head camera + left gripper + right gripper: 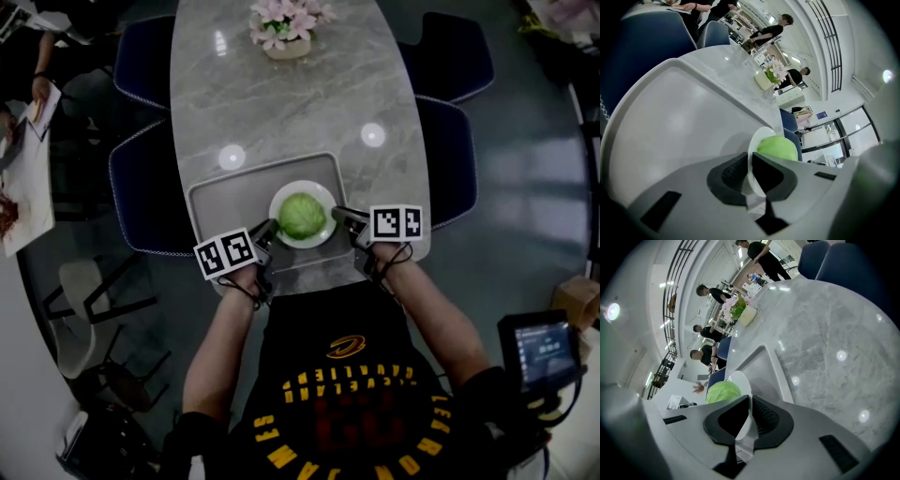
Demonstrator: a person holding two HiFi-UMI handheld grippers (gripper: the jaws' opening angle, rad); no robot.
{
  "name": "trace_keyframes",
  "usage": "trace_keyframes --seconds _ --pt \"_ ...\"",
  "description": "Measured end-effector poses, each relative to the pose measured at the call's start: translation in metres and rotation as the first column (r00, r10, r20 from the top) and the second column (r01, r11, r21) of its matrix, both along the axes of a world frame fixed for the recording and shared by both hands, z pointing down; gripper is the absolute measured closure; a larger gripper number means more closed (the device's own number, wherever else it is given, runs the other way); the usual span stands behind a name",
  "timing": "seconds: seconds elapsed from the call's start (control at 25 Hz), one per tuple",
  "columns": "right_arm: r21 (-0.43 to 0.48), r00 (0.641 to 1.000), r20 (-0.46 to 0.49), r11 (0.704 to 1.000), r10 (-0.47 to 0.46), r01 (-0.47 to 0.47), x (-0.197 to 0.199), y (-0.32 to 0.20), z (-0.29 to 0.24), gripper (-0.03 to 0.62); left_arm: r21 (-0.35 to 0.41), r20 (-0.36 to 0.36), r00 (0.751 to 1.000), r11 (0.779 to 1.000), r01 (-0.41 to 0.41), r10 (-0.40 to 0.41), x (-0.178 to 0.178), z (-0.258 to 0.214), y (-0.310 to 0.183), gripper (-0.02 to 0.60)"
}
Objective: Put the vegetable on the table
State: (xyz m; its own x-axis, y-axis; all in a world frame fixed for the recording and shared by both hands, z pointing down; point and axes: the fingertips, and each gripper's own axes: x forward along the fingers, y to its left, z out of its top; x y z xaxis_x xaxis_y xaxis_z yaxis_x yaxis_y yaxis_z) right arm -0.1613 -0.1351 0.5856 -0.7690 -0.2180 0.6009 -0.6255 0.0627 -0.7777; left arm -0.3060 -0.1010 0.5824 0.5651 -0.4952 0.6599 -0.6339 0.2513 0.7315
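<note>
Plainly, the cabbage (302,217) sits in the middle of a white plate (302,187), and the plate is inside a grey tray (225,192) at my near end of the marble table (291,103). I take it the cabbage is round and would roll or bruise if pinched, which is why I am handling the plate under it instead. The left gripper (267,230) has come in from the plate's left side, and its own view shows the thin white rim running between the two dark pads, clamped there. The right gripper (339,216) mirrors it on the opposite side, its pads likewise clenched on the rim. Two opposed grips keep the plate level, so the cabbage stays centred rather than sliding toward one edge. Whether the plate has left the tray floor I cannot tell from here. The tray has a raised lip all round, so I judge the plate must go up and over it before it can be set on bare stone. Beyond the tray the tabletop is open up to a pot of pink flowers (286,26) at the far end, with dark blue chairs (150,202) tucked in along both sides, so there is room to put it down just past the tray.
</note>
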Motion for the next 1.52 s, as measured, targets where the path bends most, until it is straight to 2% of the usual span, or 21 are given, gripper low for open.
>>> trace_keyframes --seconds 0.28,1.0,1.52 --pt "0.009 0.998 0.001 0.998 0.06 -0.06 0.038 -0.006 -0.007 0.562 0.012 -0.005 0.999 0.999 -0.043 0.043 0.036 -0.009 -0.012 0.549" --pt "0.013 0.997 0.009 0.997 0.082 -0.082 0.141 -0.03 -0.005 0.562 -0.004 0.007 0.997 0.997 -0.071 0.071 0.138 -0.009 -0.038 0.551" --pt "-0.001 0.995 -0.004 0.995 0.103 -0.103 0.197 -0.044 0.006 0.562 -0.027 0.008 0.997 0.996 -0.082 0.082 0.194 0.003 -0.053 0.551"
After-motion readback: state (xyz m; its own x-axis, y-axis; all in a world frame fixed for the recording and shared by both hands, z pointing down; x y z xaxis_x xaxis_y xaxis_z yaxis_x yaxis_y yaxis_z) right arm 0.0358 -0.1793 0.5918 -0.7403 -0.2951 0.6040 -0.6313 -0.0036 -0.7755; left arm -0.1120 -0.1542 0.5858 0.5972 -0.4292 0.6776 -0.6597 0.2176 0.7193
